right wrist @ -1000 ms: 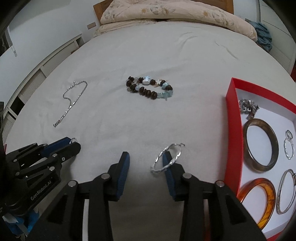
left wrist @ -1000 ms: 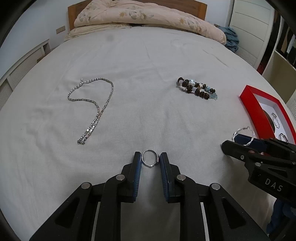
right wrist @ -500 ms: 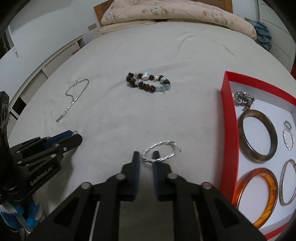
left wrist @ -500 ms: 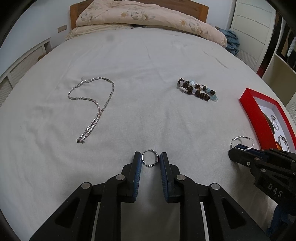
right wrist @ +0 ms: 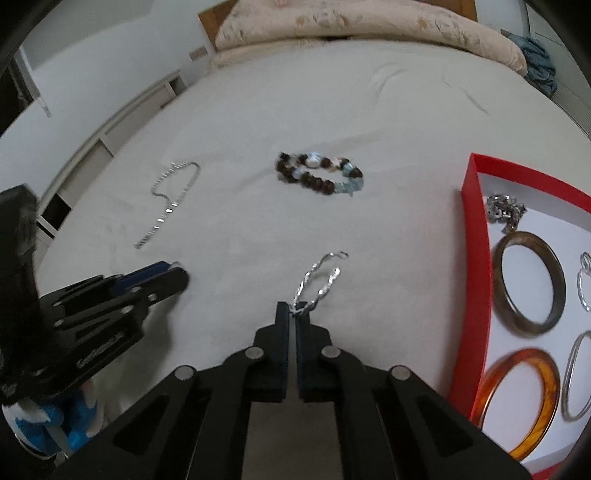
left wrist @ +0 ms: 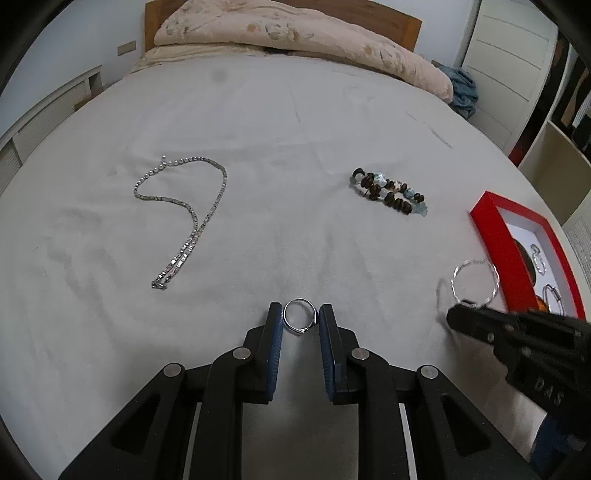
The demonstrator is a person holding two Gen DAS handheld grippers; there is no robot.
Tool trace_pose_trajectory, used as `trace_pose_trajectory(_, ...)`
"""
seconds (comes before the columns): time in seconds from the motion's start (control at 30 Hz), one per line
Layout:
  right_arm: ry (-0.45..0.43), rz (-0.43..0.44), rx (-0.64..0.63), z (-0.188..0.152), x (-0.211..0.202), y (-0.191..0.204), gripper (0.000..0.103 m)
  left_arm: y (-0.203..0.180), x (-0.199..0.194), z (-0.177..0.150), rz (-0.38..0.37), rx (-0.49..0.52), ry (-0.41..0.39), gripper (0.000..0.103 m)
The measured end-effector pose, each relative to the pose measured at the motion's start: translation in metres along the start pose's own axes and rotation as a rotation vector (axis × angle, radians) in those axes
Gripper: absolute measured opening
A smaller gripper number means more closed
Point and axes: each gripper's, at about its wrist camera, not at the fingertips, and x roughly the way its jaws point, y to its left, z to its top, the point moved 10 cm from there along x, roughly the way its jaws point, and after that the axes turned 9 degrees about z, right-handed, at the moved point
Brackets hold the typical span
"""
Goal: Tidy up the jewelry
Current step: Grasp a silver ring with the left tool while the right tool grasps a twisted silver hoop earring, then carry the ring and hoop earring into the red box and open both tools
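Note:
My left gripper [left wrist: 300, 320] is shut on a small silver ring [left wrist: 300, 319], held between its blue pads just above the white bed. My right gripper [right wrist: 294, 314] is shut on a twisted silver bangle [right wrist: 320, 278] and holds it tilted up off the sheet; the bangle also shows in the left wrist view [left wrist: 475, 283]. A red jewelry box [right wrist: 476, 254] lies to the right and holds several bangles. A silver chain necklace [left wrist: 192, 218] and a brown and blue beaded bracelet [left wrist: 389, 195] lie on the bed.
A folded floral duvet [left wrist: 295, 33] lies at the head of the bed against a wooden headboard. A blue cloth [left wrist: 463, 92] sits at the far right edge. White cupboards stand to the right, a low white unit to the left.
My right gripper closed on the twisted silver bangle and lifted it off the sheet, tilting it upright. My left gripper kept hold of the ring and hardly moved.

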Motion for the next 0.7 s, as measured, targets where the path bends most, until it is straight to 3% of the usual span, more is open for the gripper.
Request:
trace_pose_trajectory(0.43, -0.117, 0.027, -0.027, 0.006, -0.057, 0.018, 0.003, -0.017, -0.038, 0.015, -0.016, 0.007, -0.051, 0.019)
trace_pose_trajectory(0.7, -0.189, -0.013, -0.005, 0.015, -0.11, -0.013, 0.003, -0.086, -0.069, 0.036, -0.101, 0.065, -0.104, 0.019)
